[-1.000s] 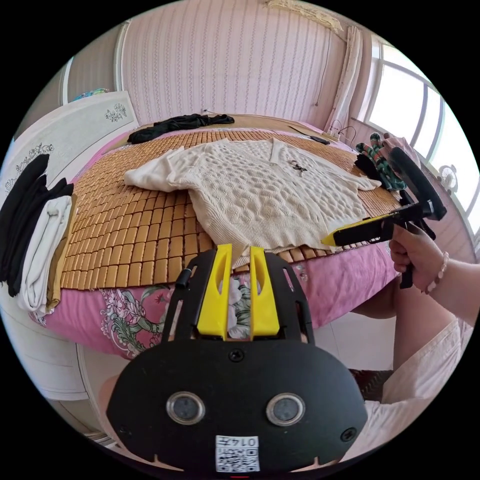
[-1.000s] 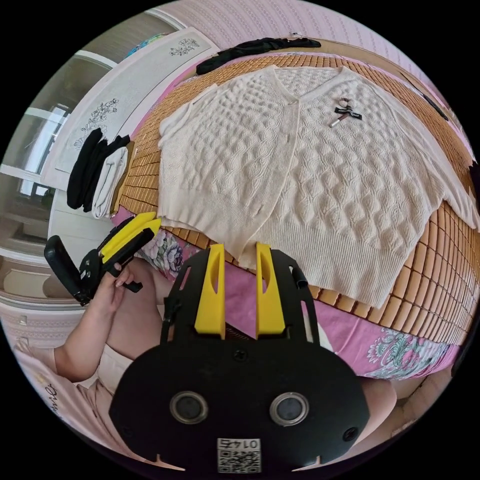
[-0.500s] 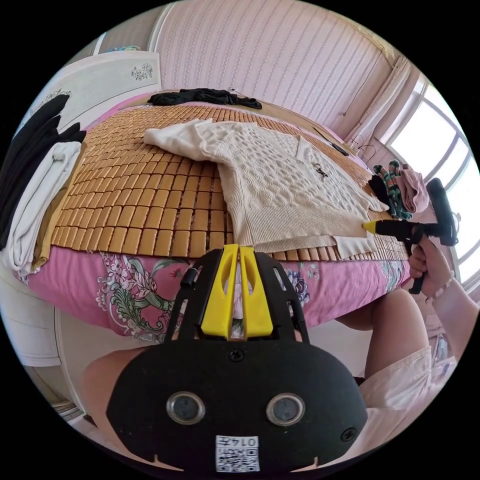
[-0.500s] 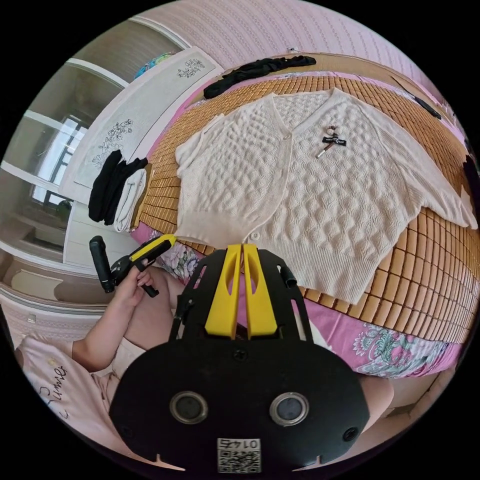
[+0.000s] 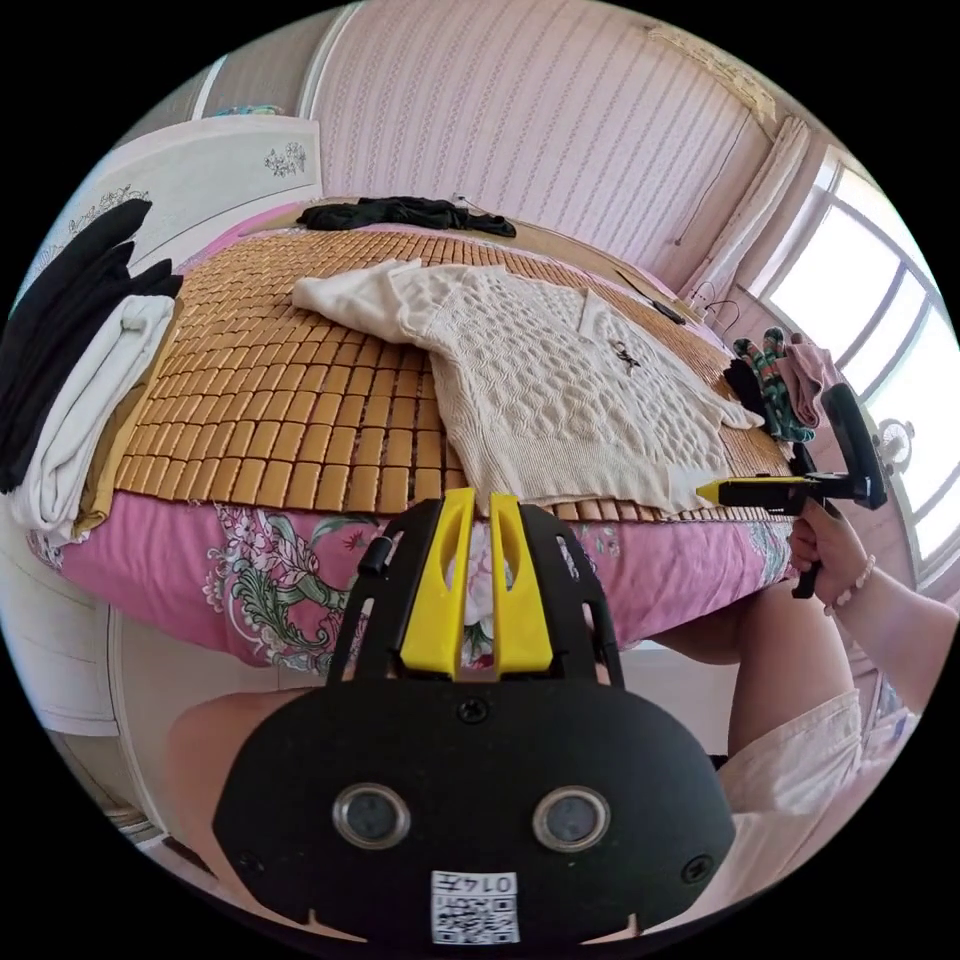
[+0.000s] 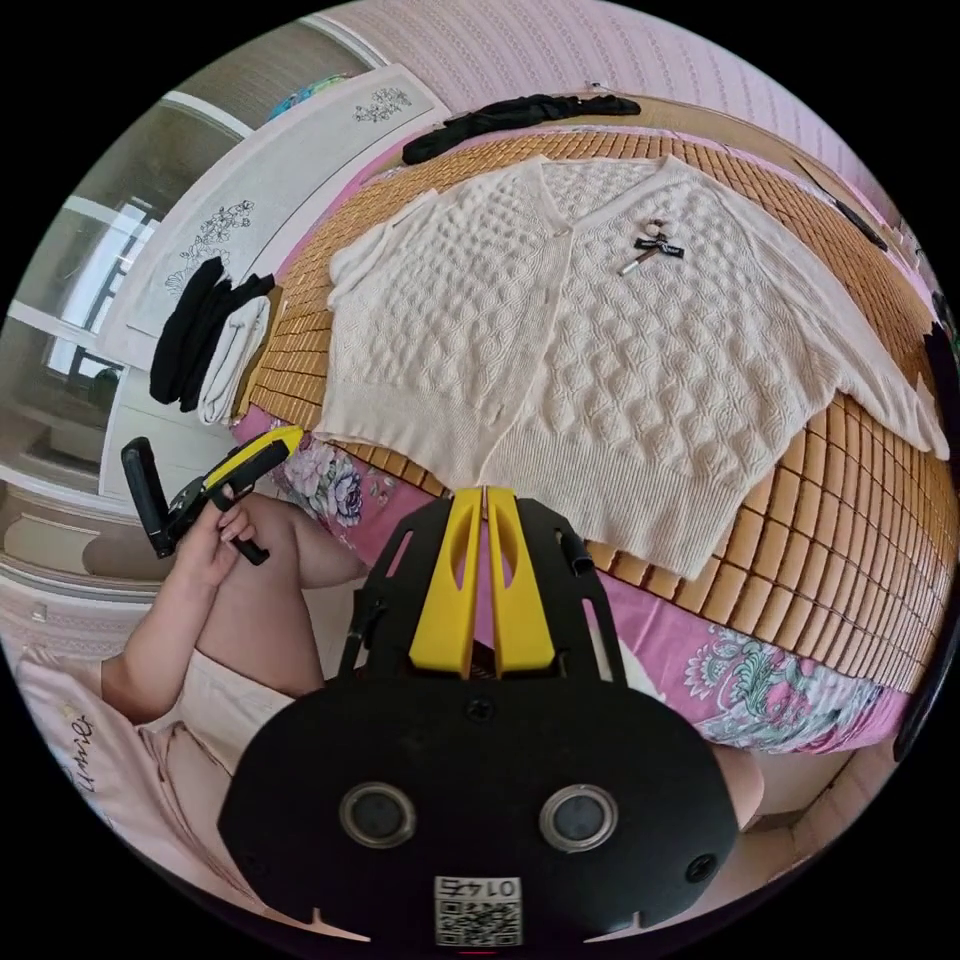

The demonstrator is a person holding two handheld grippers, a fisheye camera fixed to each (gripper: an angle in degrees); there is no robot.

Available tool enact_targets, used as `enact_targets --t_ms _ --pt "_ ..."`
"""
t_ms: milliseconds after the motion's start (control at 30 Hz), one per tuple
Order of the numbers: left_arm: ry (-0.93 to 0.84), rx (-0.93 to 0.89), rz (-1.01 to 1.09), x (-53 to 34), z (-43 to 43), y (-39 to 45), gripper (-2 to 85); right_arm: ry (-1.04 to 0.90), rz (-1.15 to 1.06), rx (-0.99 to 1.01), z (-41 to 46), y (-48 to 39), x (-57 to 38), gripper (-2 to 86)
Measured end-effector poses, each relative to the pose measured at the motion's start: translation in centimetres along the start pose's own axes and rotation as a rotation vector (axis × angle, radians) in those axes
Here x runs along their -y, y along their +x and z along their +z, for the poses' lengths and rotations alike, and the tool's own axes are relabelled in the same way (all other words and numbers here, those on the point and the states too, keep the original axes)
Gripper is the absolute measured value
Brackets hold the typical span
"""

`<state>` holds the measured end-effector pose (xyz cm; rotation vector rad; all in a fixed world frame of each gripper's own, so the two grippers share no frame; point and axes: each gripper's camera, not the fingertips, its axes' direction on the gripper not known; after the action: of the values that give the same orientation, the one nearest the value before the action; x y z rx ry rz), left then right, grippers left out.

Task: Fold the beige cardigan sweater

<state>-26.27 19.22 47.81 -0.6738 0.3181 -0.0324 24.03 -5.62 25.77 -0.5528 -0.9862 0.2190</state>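
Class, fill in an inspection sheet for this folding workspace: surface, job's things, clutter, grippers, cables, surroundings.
Surface: bamboo mat over a pink floral sheet.
Job's things: beige cardigan lying flat, unfolded, a tag on its chest.
Clutter: black garment at the far edge; stack of folded clothes at one side; colourful clothes near the window.
Grippers: left gripper nearly closed, empty; right gripper closed, empty, near the hem.
Cables: nothing seen.
Surroundings: pink striped wall, window.

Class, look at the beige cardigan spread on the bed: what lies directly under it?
The cardigan lies flat on a mat of brown tiles, over a pink floral sheet. The mat beneath the knit is covered.
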Motion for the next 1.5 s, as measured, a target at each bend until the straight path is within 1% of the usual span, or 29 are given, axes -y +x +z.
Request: enact_targets --t_ms 67,167,267,333,367,400,433,467,567,600,667,733,800,867,900,933,967,1000,1067,1133,1167,1200,1267,1333,1367,1433,1500 --pt "0.025 -0.005 0.06 -0.4 -0.7 1.3 0.9 0.061 0.054 0.01 -2.8 1.9 -1.9 2.0" --pt "0.043 -0.026 0.191 -0.9 -1.3 4.7 1.3 0.159 0.171 -0.025 -7.5 6.2 -5.4 4.8" --pt "0.065 -0.049 0.331 -0.7 -1.3 9.2 0.8 0.24 0.262 -0.15 -12.3 10.1 -8.3 6.8" --pt "0.114 -0.065 0.435 0.0 -1.0 13.2 0.2 0.319 0.285 -0.317 -15.9 12.2 -9.8 6.9" --pt "0.12 -0.079 0.462 0.3 -0.8 14.3 0.2 0.35 0.286 -0.359 -16.8 12.6 -10.0 6.9" --pt "0.122 -0.115 0.503 1.0 -0.3 16.2 0.6 0.424 0.298 -0.425 -18.3 13.4 -10.4 7.4" --pt "0.117 -0.147 0.536 1.8 0.4 18.1 1.2 0.497 0.304 -0.455 -19.7 14.4 -10.5 8.2" --pt "0.112 -0.159 0.553 2.2 0.8 19.1 1.5 0.524 0.305 -0.459 -20.3 14.9 -10.4 8.8" --pt "0.072 -0.17 0.646 4.5 3.4 23.9 1.3 0.592 0.353 -0.404 -22.5 17.6 -9.0 10.8" --pt "0.051 -0.175 0.692 5.5 4.6 25.8 0.8 0.625 0.382 -0.359 -23.3 18.5 -8.3 10.9" --pt "0.029 -0.183 0.749 7.3 6.6 28.7 0.8 0.692 0.378 -0.298 -24.6 19.3 -7.1 10.8" --pt "0.056 -0.173 0.801 9.7 8.9 32.5 2.1 0.717 0.347 -0.278 -26.1 20.1 -4.9 10.9" --pt "0.073 -0.166 0.825 11.4 10.8 35.2 4.5 0.7 0.354 -0.269 -27.1 20.9 -3.4 11.4" --pt "0.06 -0.169 0.842 12.9 12.9 37.8 6.2 0.602 0.388 -0.187 -27.9 22.2 -2.0 11.3" --pt "0.035 -0.181 0.855 13.7 14.5 39.4 6.9 0.535 0.398 -0.118 -28.2 23.0 -1.4 9.5" --pt "0.005 -0.184 0.878 14.3 16.3 41.0 7.3 0.499 0.394 -0.042 -28.7 23.4 -1.3 7.7" --pt "-0.01 -0.179 0.887 14.6 17.2 41.8 7.3 0.501 0.39 -0.009 -29.2 23.5 -1.4 6.9" --pt "-0.037 -0.16 0.894 15.0 18.9 43.1 7.4 0.532 0.384 0.033 -30.3 23.5 -2.1 5.3" --pt "-0.086 -0.128 0.909 15.4 21.3 44.7 7.3 0.583 0.363 0.051 -32.4 22.9 -3.1 3.6" --pt "-0.174 -0.072 0.91 15.9 24.0 46.1 6.7 0.619 0.283 0.096 -35.7 21.5 -3.8 2.4" --pt "-0.193 -0.061 0.916 16.0 24.4 46.4 6.5 0.634 0.249 0.112 -36.6 21.0 -3.9 2.1" --pt "-0.168 -0.061 0.929 16.1 24.5 46.8 5.4 0.662 0.177 0.13 -38.5 19.7 -4.1 1.9" --pt "-0.198 -0.044 0.933 16.5 24.7 47.3 3.5 0.696 0.092 0.121 -41.0 17.5 -4.3 1.7" --pt "-0.137 -0.084 0.922 17.3 23.2 47.4 1.9 0.737 0.061 0.027 -43.5 15.0 -4.5 1.8" --pt "-0.124 -0.081 0.919 17.4 22.9 47.4 1.7 0.741 0.08 -0.013 -43.9 14.7 -4.6 1.9" --pt "-0.118 -0.099 0.885 18.3 22.6 46.7 1.3 0.739 0.23 -0.173 -44.6 15.1 -5.5 2.6" --pt "-0.122 -0.098 0.84 19.0 22.9 46.1 1.1 0.699 0.285 -0.152 -45.4 16.1 -6.1 4.3"
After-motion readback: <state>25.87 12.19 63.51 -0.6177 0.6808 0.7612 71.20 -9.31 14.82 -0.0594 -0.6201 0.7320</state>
